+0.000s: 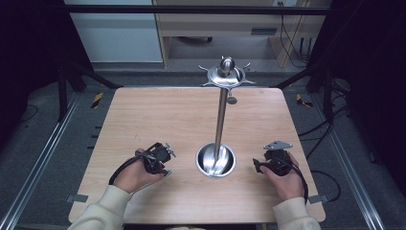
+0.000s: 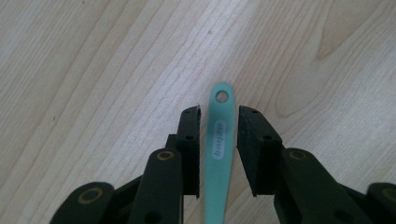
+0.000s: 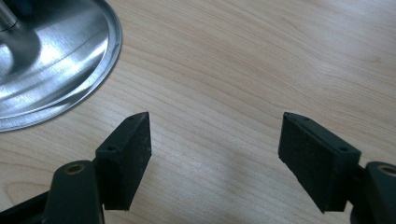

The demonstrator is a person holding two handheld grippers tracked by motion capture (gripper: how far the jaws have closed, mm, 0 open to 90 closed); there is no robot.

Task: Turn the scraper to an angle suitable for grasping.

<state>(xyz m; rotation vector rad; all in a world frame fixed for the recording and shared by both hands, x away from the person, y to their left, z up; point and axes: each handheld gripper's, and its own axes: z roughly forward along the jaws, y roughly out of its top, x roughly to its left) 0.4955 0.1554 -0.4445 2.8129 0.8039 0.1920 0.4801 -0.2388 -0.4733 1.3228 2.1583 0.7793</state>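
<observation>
The left claw (image 2: 218, 122) stands slackened around the mint-green plastic utensil handle (image 2: 218, 154) lying flat on the pale wooden worktop (image 2: 93, 70) — nothing gripped. The right claw (image 3: 215, 135) is released, empty. Hanging it on the steel stand (image 1: 219, 120) remains, I judge.

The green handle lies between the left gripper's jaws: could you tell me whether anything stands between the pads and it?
Nothing visible does. In the left gripper view the green handle lies on the bare table in the gap of the left gripper; the left pad looks very close to it, and a narrow gap shows at the right pad.
</observation>
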